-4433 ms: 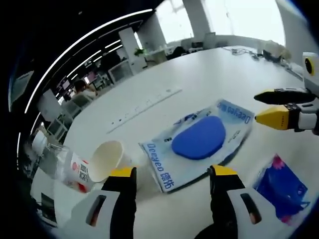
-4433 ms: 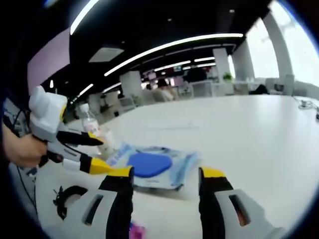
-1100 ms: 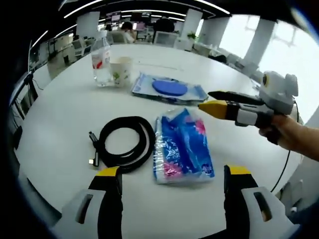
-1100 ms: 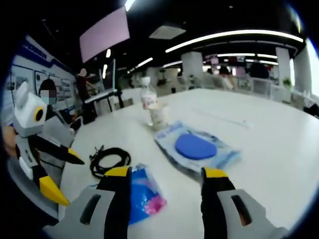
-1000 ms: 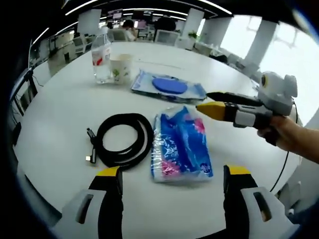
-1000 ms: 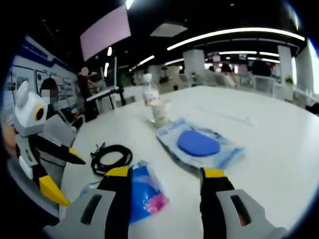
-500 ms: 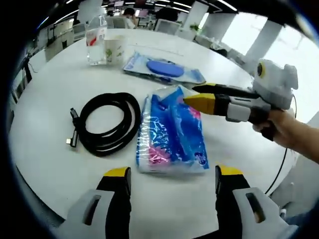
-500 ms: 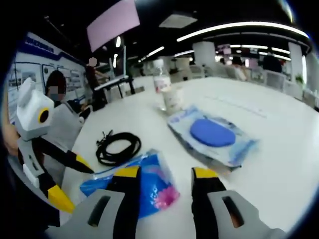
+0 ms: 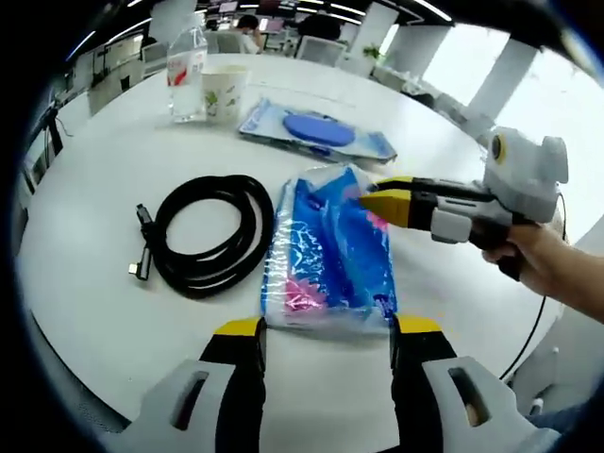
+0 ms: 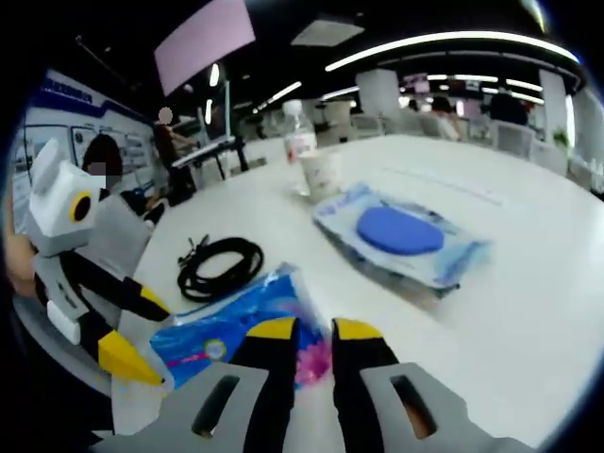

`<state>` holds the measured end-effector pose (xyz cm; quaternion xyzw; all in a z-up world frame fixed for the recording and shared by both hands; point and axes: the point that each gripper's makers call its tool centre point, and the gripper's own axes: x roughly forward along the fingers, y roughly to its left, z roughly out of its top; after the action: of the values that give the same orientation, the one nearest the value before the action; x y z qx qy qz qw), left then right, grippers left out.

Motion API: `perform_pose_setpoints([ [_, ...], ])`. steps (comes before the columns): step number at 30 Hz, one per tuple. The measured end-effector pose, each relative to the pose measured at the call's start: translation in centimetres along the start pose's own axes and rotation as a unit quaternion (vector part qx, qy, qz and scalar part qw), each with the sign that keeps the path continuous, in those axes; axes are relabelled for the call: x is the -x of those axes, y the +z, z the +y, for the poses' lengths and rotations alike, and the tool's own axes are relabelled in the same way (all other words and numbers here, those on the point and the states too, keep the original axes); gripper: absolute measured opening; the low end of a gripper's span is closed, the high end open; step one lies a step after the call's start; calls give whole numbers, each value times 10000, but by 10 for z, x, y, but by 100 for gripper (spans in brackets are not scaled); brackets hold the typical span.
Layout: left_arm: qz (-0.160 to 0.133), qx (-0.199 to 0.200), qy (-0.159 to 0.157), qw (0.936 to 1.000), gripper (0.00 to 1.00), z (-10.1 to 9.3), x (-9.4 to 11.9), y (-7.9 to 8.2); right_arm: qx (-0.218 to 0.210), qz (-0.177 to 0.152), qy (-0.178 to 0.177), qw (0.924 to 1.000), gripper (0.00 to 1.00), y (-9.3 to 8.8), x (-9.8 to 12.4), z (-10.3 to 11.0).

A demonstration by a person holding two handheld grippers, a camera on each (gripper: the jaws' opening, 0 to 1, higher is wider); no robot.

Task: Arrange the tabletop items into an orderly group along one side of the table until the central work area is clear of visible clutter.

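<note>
Tongs first: your left tongs [image 9: 324, 330] stand apart, straddling the near end of the blue tissue pack [image 9: 327, 253]. Your right tongs [image 10: 311, 332] have their jaws nearly together at its far edge; whether film is caught between them is unclear. Pulling on thin film alone, you could tear the pack or lose it. On the tabletop [image 9: 85, 226], count one coiled cable [image 9: 205, 236] left of the pack, and beyond it one wipes packet [image 9: 316, 132], one paper cup [image 9: 224, 92], one bottle [image 9: 187, 74].
</note>
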<state>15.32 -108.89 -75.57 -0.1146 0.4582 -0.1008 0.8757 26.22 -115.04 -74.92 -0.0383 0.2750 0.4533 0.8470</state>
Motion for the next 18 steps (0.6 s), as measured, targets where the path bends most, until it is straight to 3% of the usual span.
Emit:
perform_pose_setpoints([
  [7,-27,137,-99,9999,46,2,0,1,-128,58,-104,9998,0,-9,11,2],
  [8,23,153,-128,9998,39,1,1,0,-215,39,-150,9996,0,-9,12,1],
  [9,80,133,-383,9991,20,-5,2,-2,-323,16,-190,9993,0,-10,13,0],
  [10,50,174,-574,9982,14,-11,2,-1,-470,-34,-219,9986,0,-9,13,-1],
  [13,27,-66,-415,9991,11,-6,3,-1,-712,-128,-334,9968,0,-10,18,-2],
  [18,30,112,-516,9986,6,-7,3,0,-857,-214,-488,9949,0,-13,27,-2],
])
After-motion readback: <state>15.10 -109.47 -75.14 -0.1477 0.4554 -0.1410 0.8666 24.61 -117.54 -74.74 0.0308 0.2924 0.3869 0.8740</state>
